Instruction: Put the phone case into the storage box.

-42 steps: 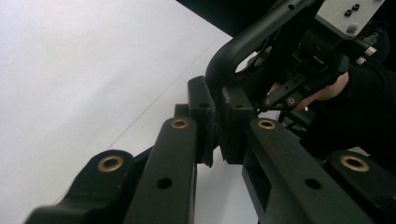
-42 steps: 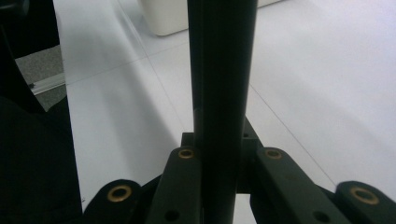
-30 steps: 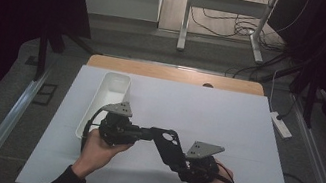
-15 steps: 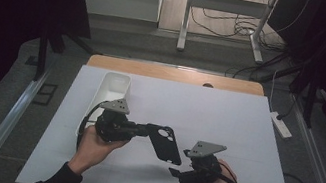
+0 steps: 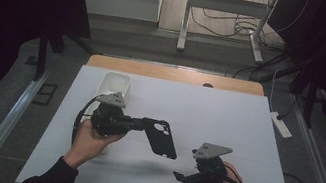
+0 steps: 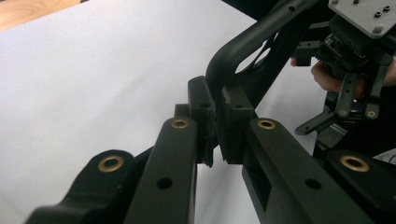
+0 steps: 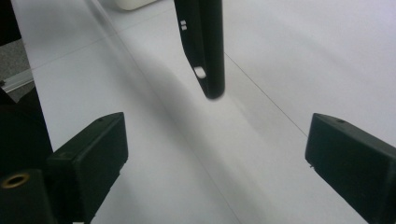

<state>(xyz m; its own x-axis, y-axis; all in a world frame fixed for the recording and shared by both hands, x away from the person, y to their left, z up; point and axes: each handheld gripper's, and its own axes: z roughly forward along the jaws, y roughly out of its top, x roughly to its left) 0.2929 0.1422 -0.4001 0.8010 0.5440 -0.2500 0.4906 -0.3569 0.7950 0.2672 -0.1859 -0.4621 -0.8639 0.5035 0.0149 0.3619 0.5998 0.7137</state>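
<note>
A black phone case (image 5: 161, 138) with a round camera cut-out hangs over the white table sheet (image 5: 227, 118). My left gripper (image 5: 141, 125) is shut on its left end. In the left gripper view my pads (image 6: 232, 116) pinch the case's rim (image 6: 243, 44). My right gripper (image 5: 182, 180) sits lower right of the case, apart from it. Its jaws have just been opening and stand wide, with nothing between them. In the right gripper view the case (image 7: 205, 46) hangs edge-on ahead of the open right gripper (image 7: 215, 154).
A white oblong tray (image 5: 115, 83) lies on the sheet just behind the left hand, also visible as the tray (image 7: 133, 3) at the top of the right gripper view. The wooden table edge (image 5: 174, 74) runs along the back. A power strip (image 5: 279, 124) lies off the right side.
One second ago both grippers held the case between them. The right gripper has let go, opened and drawn back toward the person. The left gripper keeps the case, now swung out to the right.
</note>
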